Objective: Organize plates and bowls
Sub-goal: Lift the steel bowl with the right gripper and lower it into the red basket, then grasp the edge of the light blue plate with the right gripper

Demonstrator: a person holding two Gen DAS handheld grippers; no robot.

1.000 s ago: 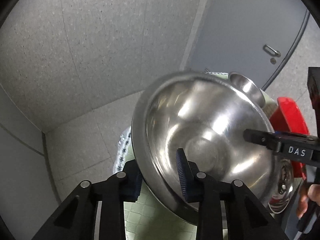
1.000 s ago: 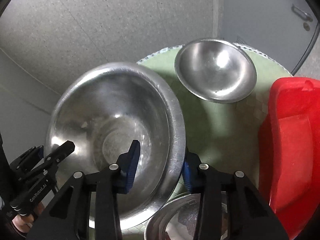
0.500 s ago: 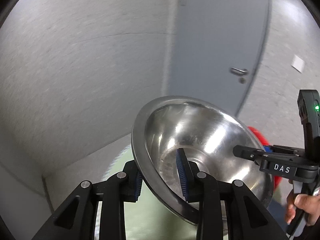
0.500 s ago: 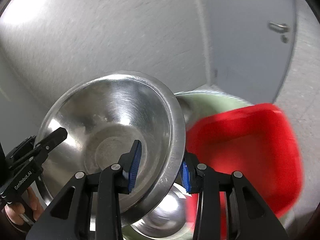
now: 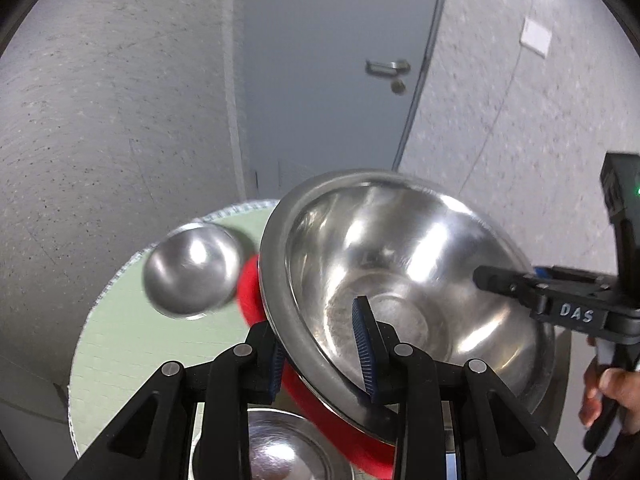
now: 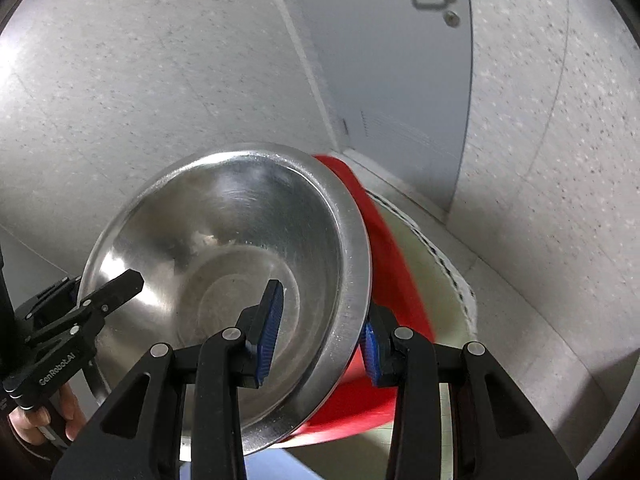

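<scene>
A large steel bowl [image 5: 400, 260] hangs tilted in the air between both grippers. My left gripper [image 5: 320, 360] is shut on its near rim, one blue pad inside and one outside. In the left wrist view my right gripper [image 5: 516, 284] clamps the opposite rim. The right wrist view shows the same bowl [image 6: 224, 240] with my right gripper [image 6: 320, 340] shut on its rim and the left gripper [image 6: 100, 300] on the far side. A smaller steel bowl [image 5: 192, 272] sits on the round green table [image 5: 140, 360]. A red tub [image 6: 388, 264] lies under the held bowl.
Another steel dish [image 5: 276, 452] lies below my left fingers at the table's near side. A grey door [image 5: 328, 80] and speckled walls stand close behind the table. A person's hand [image 5: 608, 392] holds the right gripper's handle. The table's edge [image 6: 460, 288] runs just beyond the red tub.
Both grippers have carried the large bowl up and sideways across the table. The small bowl has slid to the left of the left wrist view, and the red tub now sits beneath the held bowl.
</scene>
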